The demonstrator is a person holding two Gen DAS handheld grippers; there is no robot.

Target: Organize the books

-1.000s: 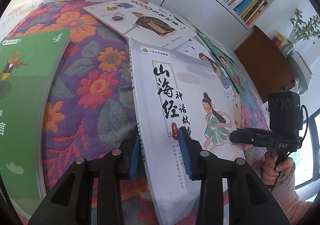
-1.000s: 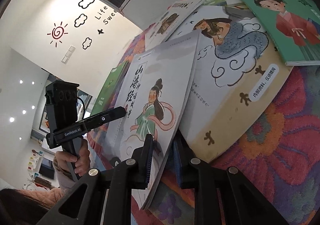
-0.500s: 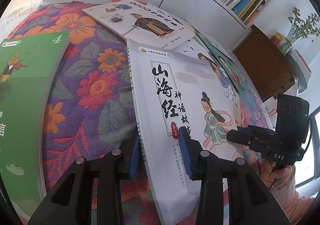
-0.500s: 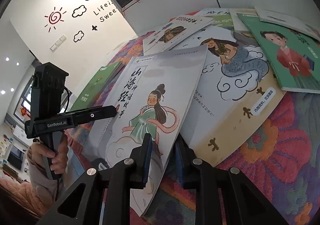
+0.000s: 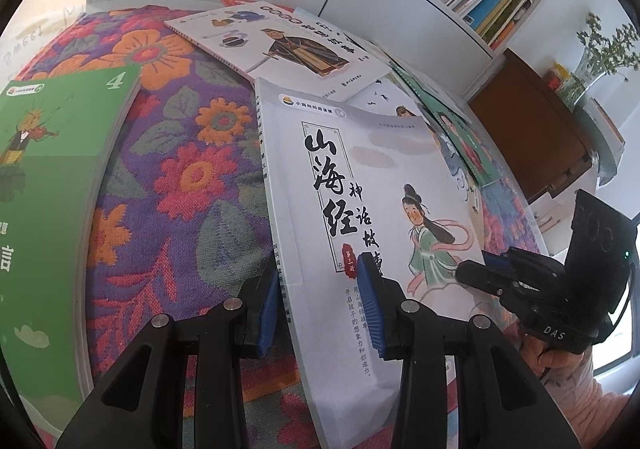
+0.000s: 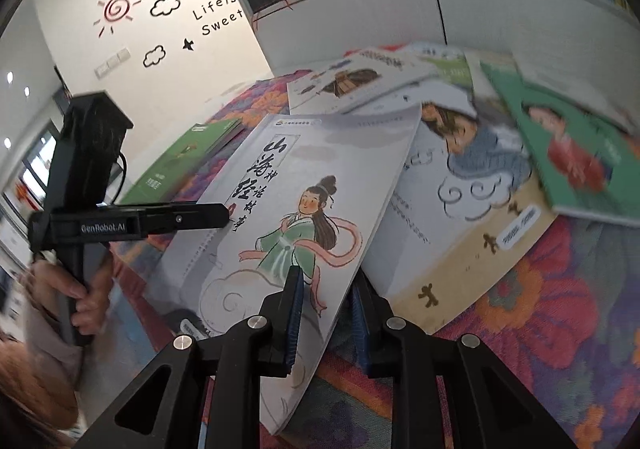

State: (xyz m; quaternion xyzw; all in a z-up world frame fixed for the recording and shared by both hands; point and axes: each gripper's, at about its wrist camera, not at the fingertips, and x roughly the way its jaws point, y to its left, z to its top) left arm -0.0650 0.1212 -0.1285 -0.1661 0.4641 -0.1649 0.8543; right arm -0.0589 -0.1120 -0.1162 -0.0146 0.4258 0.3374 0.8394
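Thin white softcover storybook [image 5: 360, 185], light and floppy: near edge pinched between closed right tongs [image 6: 326, 315], spine corner straddled by half-open left tongs [image 5: 318, 303]; support both sides.

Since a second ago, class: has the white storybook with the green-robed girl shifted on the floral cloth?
No. In the left wrist view the white storybook keeps its top corner beside the same orange flower, as before.
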